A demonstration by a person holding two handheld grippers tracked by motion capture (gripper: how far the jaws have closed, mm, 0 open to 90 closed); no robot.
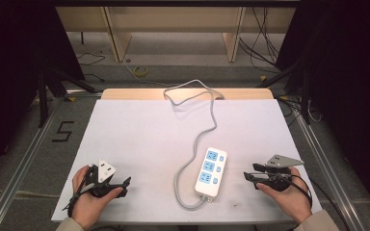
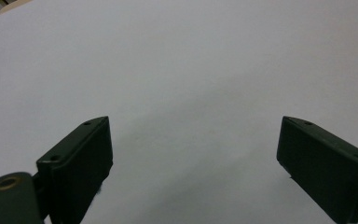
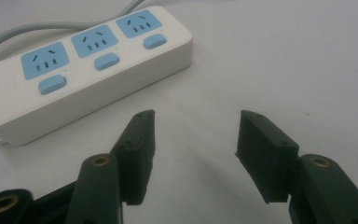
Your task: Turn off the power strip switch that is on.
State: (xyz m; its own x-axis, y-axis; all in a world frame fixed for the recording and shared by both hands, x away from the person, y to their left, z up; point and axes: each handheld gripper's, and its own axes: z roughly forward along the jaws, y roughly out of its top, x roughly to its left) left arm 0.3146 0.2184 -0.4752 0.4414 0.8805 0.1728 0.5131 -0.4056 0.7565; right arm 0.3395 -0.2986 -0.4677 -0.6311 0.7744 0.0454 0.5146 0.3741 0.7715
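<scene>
bare table point(image 1: 139, 139) left of power strip point(image 1: 211, 172), cable point(image 1: 207, 125) crossing centre

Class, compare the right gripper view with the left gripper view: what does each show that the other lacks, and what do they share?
Right gripper view alone: the white power strip with its blue sockets, lying ahead of the open right gripper, and its grey cable. Left gripper view alone: the open left gripper over bare surface. Shared: the white table and two spread black fingers.
</scene>
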